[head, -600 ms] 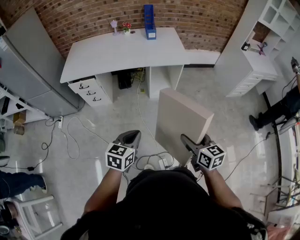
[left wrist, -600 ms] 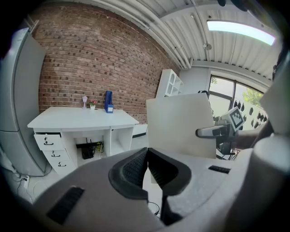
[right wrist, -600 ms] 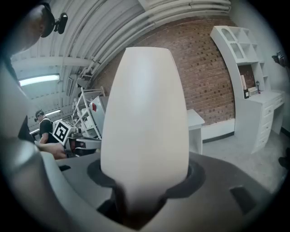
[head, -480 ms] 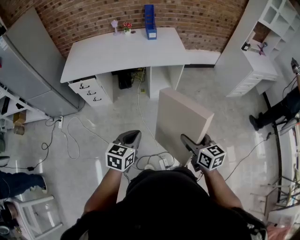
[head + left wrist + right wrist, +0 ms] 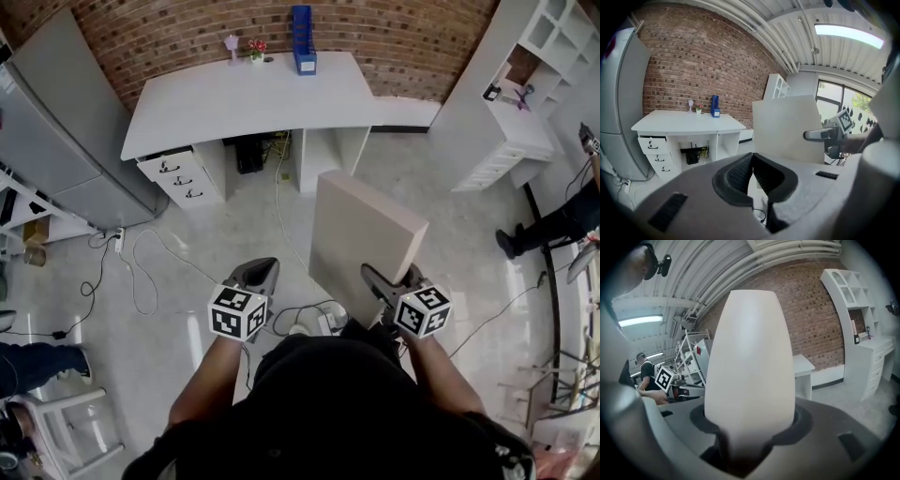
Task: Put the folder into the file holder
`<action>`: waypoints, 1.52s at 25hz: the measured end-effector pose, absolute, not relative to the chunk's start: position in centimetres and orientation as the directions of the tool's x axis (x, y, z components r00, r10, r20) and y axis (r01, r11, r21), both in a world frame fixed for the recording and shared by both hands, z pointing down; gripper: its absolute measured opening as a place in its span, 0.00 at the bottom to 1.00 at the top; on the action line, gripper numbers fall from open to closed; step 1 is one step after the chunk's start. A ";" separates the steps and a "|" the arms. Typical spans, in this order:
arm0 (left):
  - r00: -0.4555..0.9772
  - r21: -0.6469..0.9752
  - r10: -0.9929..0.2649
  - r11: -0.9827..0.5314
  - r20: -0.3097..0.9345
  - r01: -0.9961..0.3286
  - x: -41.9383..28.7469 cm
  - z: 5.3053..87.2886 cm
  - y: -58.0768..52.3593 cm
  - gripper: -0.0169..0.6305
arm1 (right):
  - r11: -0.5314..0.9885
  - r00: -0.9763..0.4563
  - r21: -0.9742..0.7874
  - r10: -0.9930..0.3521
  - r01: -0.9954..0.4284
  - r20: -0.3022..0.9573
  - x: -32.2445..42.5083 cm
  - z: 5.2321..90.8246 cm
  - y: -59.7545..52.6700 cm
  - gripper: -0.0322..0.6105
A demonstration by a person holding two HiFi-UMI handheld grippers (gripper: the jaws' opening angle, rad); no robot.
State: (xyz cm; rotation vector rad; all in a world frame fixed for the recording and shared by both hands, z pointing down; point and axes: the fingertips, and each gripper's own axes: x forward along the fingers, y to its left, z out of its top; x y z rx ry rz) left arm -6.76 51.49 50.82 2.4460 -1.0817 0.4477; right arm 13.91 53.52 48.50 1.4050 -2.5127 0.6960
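A: Where is the folder (image 5: 361, 239) relative to the white desk (image 5: 253, 98)?

B: Well in front of the desk, out over the floor and clear of it. It is a thick beige folder, standing on edge and leaning a little, with its broad face turned toward the desk's front.

A: What has hold of it?

B: The right gripper (image 5: 392, 283). Its jaws stand fairly wide and are clamped on the folder's near lower edge, one pad on each side. In the right gripper view the folder rises straight out from between them.

A: And the left gripper (image 5: 752, 171)?

B: Its jaws are brought together at the tips with nothing between them. It hangs in front of the desk too, just left of the folder and not touching it.

A: Where is the file holder (image 5: 301, 39)?

B: On the desk's back edge, against the brick wall (image 5: 169, 33), right of the desk's middle. It is blue and stands upright. A small pot of flowers (image 5: 254, 51) sits just to its left, also at the back edge.
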 end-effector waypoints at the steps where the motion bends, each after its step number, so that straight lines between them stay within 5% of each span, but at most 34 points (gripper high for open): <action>1: 0.642 0.255 -0.621 -0.599 0.450 -0.759 -7.0 50.9 51.5 0.03 | 0.450 -0.545 -0.317 -0.754 -0.835 0.367 13.7 48.3 53.4 0.49; 15: 0.647 0.295 -0.587 -0.586 0.487 -0.755 -4.6 53.7 46.9 0.03 | 0.333 -0.530 -0.492 -0.777 -0.804 0.340 14.9 49.6 46.0 0.49; 24: 0.562 0.250 -0.634 -0.516 0.532 -0.819 -6.7 53.5 34.1 0.03 | 0.395 -0.555 -0.430 -0.750 -0.812 0.359 14.5 50.3 30.8 0.49; 38: 0.548 0.214 -0.641 -0.524 0.537 -0.824 0.0 52.1 17.3 0.03 | 0.481 -0.606 -0.394 -0.732 -0.783 0.311 19.0 48.5 12.5 0.49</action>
